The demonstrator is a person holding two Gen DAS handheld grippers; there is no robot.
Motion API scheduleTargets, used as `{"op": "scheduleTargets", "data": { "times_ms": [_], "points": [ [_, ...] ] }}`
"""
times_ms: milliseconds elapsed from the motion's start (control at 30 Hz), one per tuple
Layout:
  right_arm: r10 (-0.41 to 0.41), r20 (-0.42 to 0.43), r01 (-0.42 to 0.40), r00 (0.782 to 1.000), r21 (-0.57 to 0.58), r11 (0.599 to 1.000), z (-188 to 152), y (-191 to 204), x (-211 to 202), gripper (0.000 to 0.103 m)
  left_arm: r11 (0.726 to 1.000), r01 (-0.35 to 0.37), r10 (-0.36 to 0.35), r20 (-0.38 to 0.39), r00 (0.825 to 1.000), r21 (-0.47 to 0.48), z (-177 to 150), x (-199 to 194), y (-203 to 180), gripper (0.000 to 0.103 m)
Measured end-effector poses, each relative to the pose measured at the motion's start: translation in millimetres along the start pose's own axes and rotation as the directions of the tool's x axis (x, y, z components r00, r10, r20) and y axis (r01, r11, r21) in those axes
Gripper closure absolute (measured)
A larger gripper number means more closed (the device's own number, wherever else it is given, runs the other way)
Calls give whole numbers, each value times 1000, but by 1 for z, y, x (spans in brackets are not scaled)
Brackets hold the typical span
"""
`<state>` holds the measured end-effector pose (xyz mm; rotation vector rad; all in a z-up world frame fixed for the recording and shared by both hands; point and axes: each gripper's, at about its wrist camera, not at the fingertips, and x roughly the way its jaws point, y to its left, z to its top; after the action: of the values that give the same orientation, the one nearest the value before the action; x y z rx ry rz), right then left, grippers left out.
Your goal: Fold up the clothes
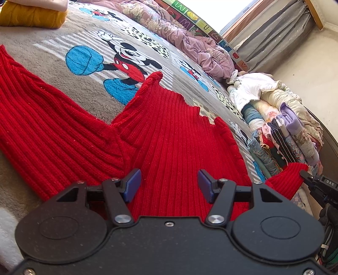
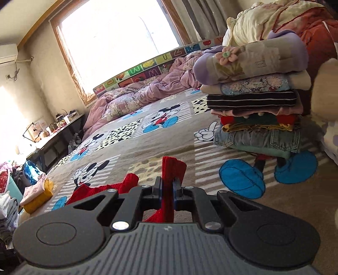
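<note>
**poster1:** Left wrist view: a red ribbed sweater [image 1: 164,127] is seen spread flat on the cartoon-mouse blanket [image 1: 84,38], one sleeve stretched off to the left. The left gripper [image 1: 169,184] is held just over it, jaws apart, nothing pinched.

**poster2:** And the other one?

**poster1:** The right gripper [image 2: 168,188] is clamped tight on a corner of the knit, which is lifted off the bed. A stack of folded clothes [image 2: 253,112] is piled nearby, and a yellow folded piece [image 1: 31,14] is parked further off.
</note>
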<state>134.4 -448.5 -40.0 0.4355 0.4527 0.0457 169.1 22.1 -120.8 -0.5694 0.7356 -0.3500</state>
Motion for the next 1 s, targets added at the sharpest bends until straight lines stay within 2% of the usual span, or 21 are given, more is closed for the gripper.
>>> {"op": "scheduleTargets", "data": {
  "times_ms": [467, 800, 867, 933, 1000],
  "points": [
    [-96, 59, 90, 994, 100, 991, -26, -38, -35, 92, 1000, -1, 1, 3, 1000, -5, -1, -3, 0, 44],
    [-184, 47, 172, 982, 188, 967, -45, -76, -41, 92, 1000, -10, 10, 9, 1000, -1, -3, -4, -2, 44],
    [-173, 26, 163, 985, 228, 960, -49, -83, -39, 92, 1000, -11, 11, 9, 1000, 1, -4, -5, -3, 44],
    [-176, 7, 168, 984, 270, 948, -56, -86, -38, 86, 1000, -13, 13, 10, 1000, 3, -4, -4, -3, 44],
    [-171, -25, 170, 985, 308, 936, -63, -89, -33, 67, 1000, -15, 15, 10, 1000, 5, -5, -5, -4, 44]
  ]
}}
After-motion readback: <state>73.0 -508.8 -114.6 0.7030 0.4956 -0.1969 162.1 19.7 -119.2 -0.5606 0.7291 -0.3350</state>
